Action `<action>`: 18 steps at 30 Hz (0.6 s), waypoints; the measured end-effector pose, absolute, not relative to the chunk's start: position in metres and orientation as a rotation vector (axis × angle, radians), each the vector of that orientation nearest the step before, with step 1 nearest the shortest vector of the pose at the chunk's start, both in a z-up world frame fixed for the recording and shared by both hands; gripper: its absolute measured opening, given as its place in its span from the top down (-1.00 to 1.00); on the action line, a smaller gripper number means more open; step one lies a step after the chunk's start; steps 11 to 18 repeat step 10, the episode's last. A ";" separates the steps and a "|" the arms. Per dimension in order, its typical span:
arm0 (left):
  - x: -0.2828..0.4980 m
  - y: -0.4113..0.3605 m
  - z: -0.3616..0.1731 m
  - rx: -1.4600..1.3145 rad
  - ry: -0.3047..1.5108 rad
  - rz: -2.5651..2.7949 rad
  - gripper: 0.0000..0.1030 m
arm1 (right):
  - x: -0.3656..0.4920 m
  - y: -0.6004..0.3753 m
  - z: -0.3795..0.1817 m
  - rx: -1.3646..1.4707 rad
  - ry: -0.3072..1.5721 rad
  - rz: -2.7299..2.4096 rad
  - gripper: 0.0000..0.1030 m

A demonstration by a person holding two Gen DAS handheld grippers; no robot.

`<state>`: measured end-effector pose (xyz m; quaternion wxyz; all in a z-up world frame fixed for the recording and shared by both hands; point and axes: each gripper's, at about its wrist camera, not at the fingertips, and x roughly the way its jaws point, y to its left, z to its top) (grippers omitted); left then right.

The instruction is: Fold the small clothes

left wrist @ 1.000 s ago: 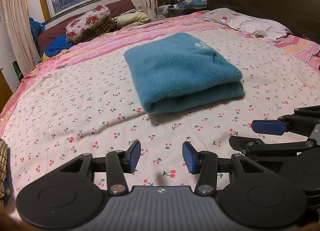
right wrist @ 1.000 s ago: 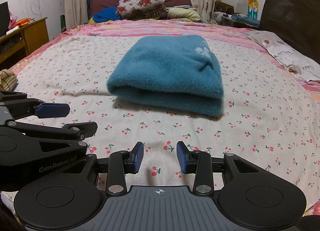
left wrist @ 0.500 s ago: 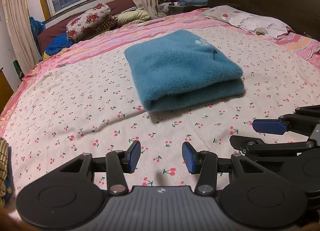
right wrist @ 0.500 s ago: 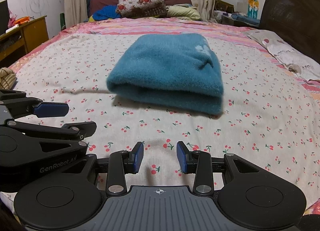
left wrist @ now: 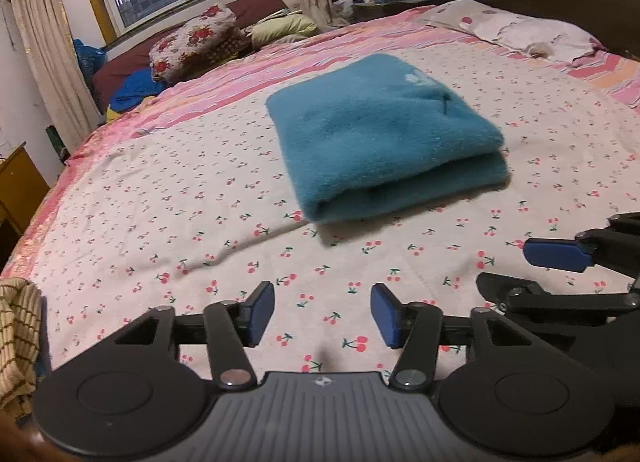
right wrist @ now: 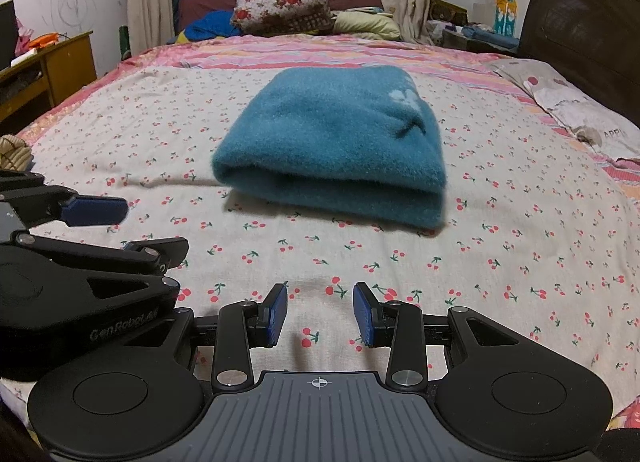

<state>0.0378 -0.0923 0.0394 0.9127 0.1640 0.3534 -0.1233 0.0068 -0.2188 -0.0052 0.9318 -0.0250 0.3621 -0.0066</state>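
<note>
A folded teal garment [left wrist: 380,138] is laid on the cherry-print bed [left wrist: 168,198], well ahead of both grippers. The left gripper [left wrist: 322,314] has just been opened wider, nothing between. The right gripper [right wrist: 320,314] is held apart, empty.

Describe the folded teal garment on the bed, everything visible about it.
The teal garment looks like thick, fuzzy fleece or knit. It is folded into a compact, roughly rectangular bundle of stacked layers, with a rounded fold along its near edge. A pale motif shows on the top face towards the far right corner. It lies flat on the cherry-print bedsheet, near the middle of the bed. Nothing else touches it; both tongs are short of it.
</note>
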 end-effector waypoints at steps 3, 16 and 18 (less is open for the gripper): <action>0.040 -0.089 0.039 0.307 0.731 -0.260 -0.17 | 0.007 -0.220 -0.005 -0.042 0.740 -0.012 0.30; 0.039 -0.088 0.039 0.298 0.726 -0.258 -0.17 | 0.007 -0.221 -0.004 -0.033 0.735 -0.010 0.30; 0.039 -0.088 0.039 0.298 0.726 -0.258 -0.17 | 0.007 -0.221 -0.004 -0.033 0.735 -0.010 0.30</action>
